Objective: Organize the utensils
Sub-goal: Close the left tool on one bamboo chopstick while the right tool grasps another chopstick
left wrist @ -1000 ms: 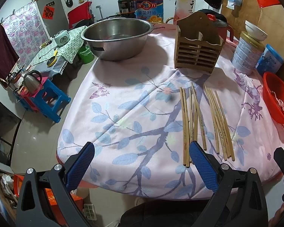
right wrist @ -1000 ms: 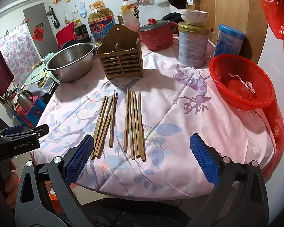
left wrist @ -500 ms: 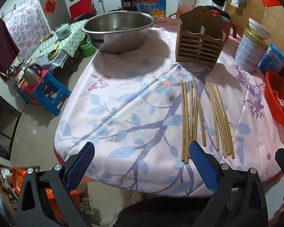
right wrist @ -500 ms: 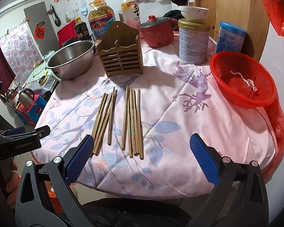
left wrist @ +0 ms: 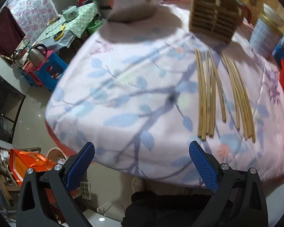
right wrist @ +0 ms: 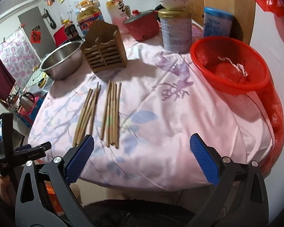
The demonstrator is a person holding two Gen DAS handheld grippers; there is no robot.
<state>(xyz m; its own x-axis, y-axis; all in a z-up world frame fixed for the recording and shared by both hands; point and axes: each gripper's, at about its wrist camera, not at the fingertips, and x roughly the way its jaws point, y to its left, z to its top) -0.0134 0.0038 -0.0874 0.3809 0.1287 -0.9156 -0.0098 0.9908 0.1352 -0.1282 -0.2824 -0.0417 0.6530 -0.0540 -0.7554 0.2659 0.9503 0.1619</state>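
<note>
The chopsticks lie flat on the cloth-covered surface point(right wrist: 179, 132) in 2 loose bunches, a left bunch point(right wrist: 87, 111) and a right bunch point(right wrist: 111, 111), all pointing roughly toward the wooden holder point(right wrist: 105, 47) that stands upright just beyond their far ends; that layout looks meant for lifting them lengthwise and dropping them into the holder's slots. Both claws are spread wide and hold nothing: the left claw point(left wrist: 142, 162) hangs at the near edge of the surface, left of the bunches, and the right claw point(right wrist: 142, 157) at the near edge with its left pad close to the near ends of the left bunch. Nothing lies between the chopsticks and the holder. A steel bowl point(right wrist: 62, 62) sits just left of the holder, a tin can point(right wrist: 176, 32) and a red pot point(right wrist: 143, 26) behind to the right, and a red basket point(right wrist: 231, 64) well apart on the right.
</note>
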